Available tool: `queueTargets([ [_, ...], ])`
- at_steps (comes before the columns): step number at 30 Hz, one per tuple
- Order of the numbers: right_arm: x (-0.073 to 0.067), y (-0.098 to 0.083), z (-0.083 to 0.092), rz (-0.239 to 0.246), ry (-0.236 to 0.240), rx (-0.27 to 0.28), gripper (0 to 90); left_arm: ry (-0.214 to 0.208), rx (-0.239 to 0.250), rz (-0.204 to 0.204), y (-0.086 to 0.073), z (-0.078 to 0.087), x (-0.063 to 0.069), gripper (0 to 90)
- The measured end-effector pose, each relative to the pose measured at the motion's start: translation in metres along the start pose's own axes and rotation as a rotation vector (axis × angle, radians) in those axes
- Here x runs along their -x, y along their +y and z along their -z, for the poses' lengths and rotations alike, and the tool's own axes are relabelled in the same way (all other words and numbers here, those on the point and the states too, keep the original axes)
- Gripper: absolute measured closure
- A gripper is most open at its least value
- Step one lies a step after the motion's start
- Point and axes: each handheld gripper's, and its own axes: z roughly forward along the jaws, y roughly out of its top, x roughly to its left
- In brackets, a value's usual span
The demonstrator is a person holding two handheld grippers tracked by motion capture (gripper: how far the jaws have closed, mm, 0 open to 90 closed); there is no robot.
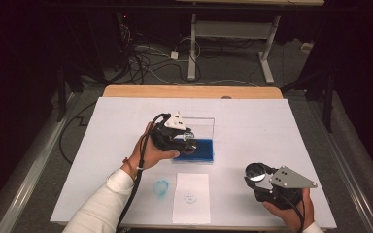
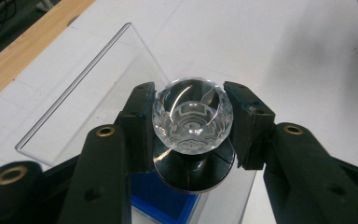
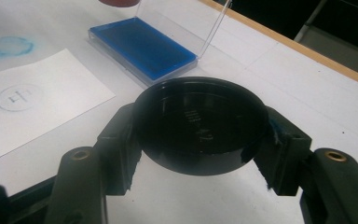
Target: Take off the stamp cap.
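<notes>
My left gripper point(image 1: 187, 141) is shut on a round stamp with a faceted clear knob point(image 2: 192, 120) and a black base. It hovers over the blue ink pad point(image 1: 200, 149), which lies in an open clear case with its lid point(image 1: 201, 125) standing upright. In the left gripper view the ink pad point(image 2: 161, 196) shows just under the stamp's base. My right gripper point(image 1: 256, 174) sits near the table's front right, shut on a black round cap point(image 3: 199, 123). A white paper point(image 1: 191, 196) in front of the pad bears one round blue stamped mark point(image 3: 17, 97).
A blue ink smudge point(image 1: 161, 188) marks the white table cover left of the paper. The wooden table edge point(image 1: 189, 91) runs along the far side, with cables and desk legs on the floor beyond. Bare white surface point(image 1: 267, 131) lies right of the case.
</notes>
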Motion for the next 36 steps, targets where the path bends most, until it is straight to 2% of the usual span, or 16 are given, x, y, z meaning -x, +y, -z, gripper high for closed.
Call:
queueTargets([
  [5,0.001,-0.002,-0.002,-0.013,-0.013,-0.004,39.0,-0.008,-0.02,0.0,-0.001,-0.009,-0.004,54.4],
  [9,0.002,-0.002,-0.002,-0.014,-0.018,0.005,39.0,-0.014,-0.012,0.017,-0.003,-0.012,-0.007,54.4],
  [12,0.002,-0.002,-0.002,-0.016,-0.017,0.006,39.0,-0.001,-0.028,0.008,-0.002,-0.014,-0.008,54.4],
  [18,0.001,-0.002,-0.003,-0.003,-0.01,0.008,39.0,0.003,-0.047,0.016,-0.004,-0.021,-0.011,54.5],
  [21,0.0,-0.003,-0.004,0.019,-0.032,0.0,39.0,0.009,-0.054,0.011,-0.002,-0.024,-0.013,54.4],
  [24,0.003,-0.004,-0.006,-0.011,-0.027,0.006,39.0,0.018,-0.055,0.018,-0.003,-0.025,-0.015,54.4],
  [28,0.006,-0.004,-0.007,-0.017,-0.018,0.008,39.0,0.025,-0.059,0.04,-0.004,-0.027,-0.019,54.4],
  [30,0.007,-0.004,-0.007,-0.032,-0.021,0.011,39.0,0.032,-0.06,0.046,-0.003,-0.027,-0.017,54.4],
  [32,0.006,-0.004,-0.006,-0.038,-0.019,0.011,39.0,0.053,-0.076,0.031,0.0,-0.025,-0.013,54.4],
  [34,0.004,-0.004,-0.004,-0.025,-0.021,0.01,39.0,0.063,-0.08,0.022,0.001,-0.023,-0.01,54.5],
  [36,0.002,-0.003,-0.003,-0.016,-0.022,0.014,39.0,0.06,-0.078,0.031,0.001,-0.024,-0.01,54.4],
])
